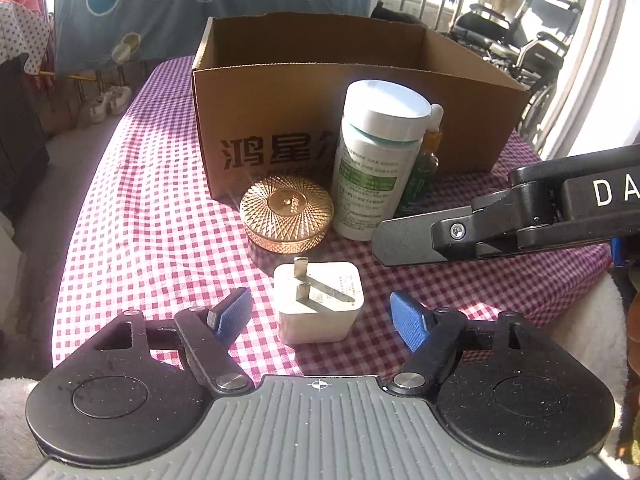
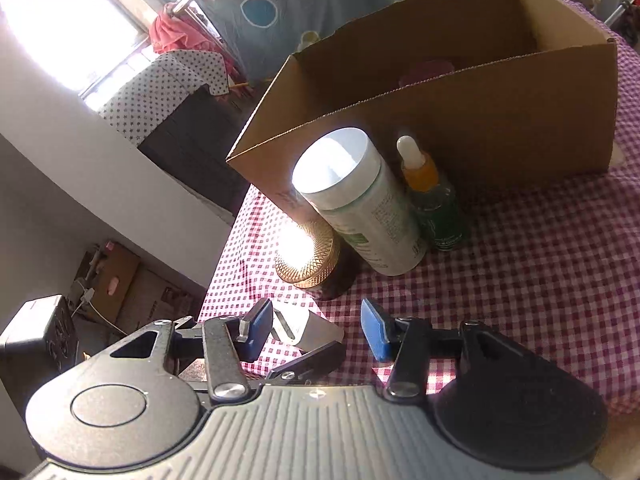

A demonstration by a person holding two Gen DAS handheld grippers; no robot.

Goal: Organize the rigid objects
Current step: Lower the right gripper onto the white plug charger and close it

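A white plug adapter [image 1: 318, 304] lies prongs-up on the checked cloth, between the blue pads of my left gripper [image 1: 320, 318]. The gripper is open and neither pad touches the adapter. Behind it are a gold patterned round tin [image 1: 286, 212], a white bottle [image 1: 376, 160] and a small green dropper bottle [image 1: 424, 172], all in front of an open cardboard box [image 1: 280, 120]. My right gripper [image 2: 318, 332] hovers open and holds nothing; its black finger [image 1: 408, 240] reaches in from the right, near the white bottle [image 2: 360, 208]. Part of the adapter [image 2: 308, 326] shows below its pads.
The table carries a red-and-white checked cloth [image 1: 160, 200], and its left edge drops to the floor, where shoes [image 1: 106, 104] stand. A wheelchair [image 1: 520, 44] is at the back right. A blue spotted cloth [image 1: 160, 8] hangs behind the box.
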